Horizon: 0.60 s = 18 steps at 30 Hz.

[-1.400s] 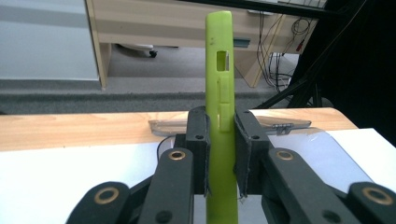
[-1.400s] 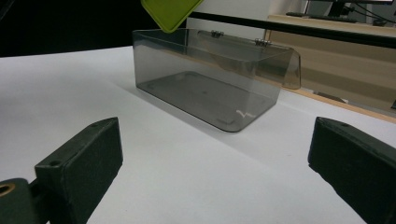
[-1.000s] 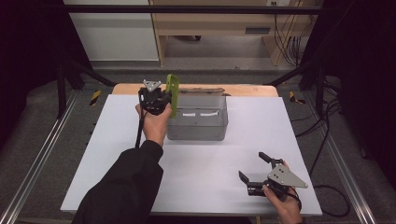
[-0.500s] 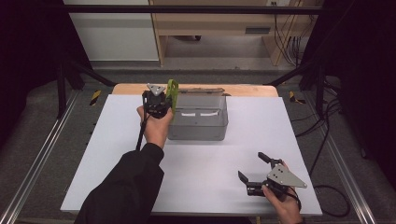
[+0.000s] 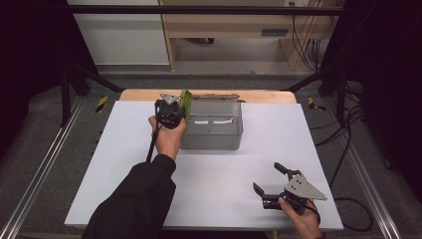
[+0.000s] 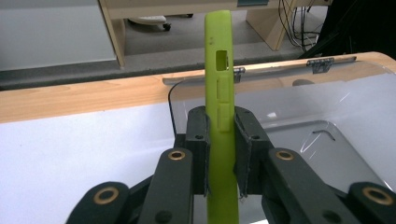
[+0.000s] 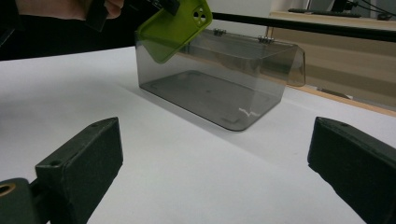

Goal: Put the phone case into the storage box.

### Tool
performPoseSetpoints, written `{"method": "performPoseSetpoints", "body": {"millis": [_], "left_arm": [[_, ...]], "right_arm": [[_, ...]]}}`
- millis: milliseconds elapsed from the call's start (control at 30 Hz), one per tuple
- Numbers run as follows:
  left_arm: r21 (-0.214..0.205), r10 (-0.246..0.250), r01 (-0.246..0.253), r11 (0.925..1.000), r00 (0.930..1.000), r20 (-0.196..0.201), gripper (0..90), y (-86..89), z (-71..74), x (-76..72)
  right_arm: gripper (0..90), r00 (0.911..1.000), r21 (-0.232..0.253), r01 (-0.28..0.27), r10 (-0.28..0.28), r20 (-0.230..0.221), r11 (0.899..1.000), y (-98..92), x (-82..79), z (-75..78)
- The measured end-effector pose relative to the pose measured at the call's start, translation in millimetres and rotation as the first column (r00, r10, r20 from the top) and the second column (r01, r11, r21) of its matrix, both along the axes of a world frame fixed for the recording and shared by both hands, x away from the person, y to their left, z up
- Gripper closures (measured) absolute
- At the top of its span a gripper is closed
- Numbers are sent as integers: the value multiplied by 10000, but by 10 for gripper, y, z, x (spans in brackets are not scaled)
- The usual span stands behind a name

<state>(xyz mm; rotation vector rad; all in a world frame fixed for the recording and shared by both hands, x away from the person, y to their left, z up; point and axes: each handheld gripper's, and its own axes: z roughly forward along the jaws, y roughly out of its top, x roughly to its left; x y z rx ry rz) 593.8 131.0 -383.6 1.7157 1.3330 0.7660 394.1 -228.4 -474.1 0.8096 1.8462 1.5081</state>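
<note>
A lime-green phone case point(image 6: 219, 93) stands edge-on between the pads of my left gripper point(image 6: 220, 135), which is shut on it. In the high view that left gripper point(image 5: 171, 112) holds the green phone case point(image 5: 186, 101) over the left end of a clear grey plastic box point(image 5: 214, 130) with its lid swung open. From the right gripper view the case point(image 7: 175, 28) hangs tilted above the box's point(image 7: 219, 79) near left corner. My right gripper point(image 5: 273, 184) rests low at the table's front right, jaws open and empty, pointed toward the box.
The white table top point(image 5: 124, 149) carries the box at its back middle. A wooden strip point(image 5: 144, 94) runs along the far edge, with wooden furniture point(image 5: 234, 25) and cables point(image 5: 308, 45) on the floor beyond. Metal rails point(image 5: 45, 164) flank the table.
My left gripper has carried the green case slightly right and down, closer over the box's left end. The right gripper has stayed put.
</note>
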Motion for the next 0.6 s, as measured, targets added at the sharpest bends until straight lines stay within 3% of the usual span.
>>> {"method": "performPoseSetpoints", "body": {"millis": [600], "left_arm": [[-31,-63,61,10000,9991,-414,779,-14,-94,11]], "right_arm": [[28,9999,-86,98,-98,48,9999,0,2,2]]}}
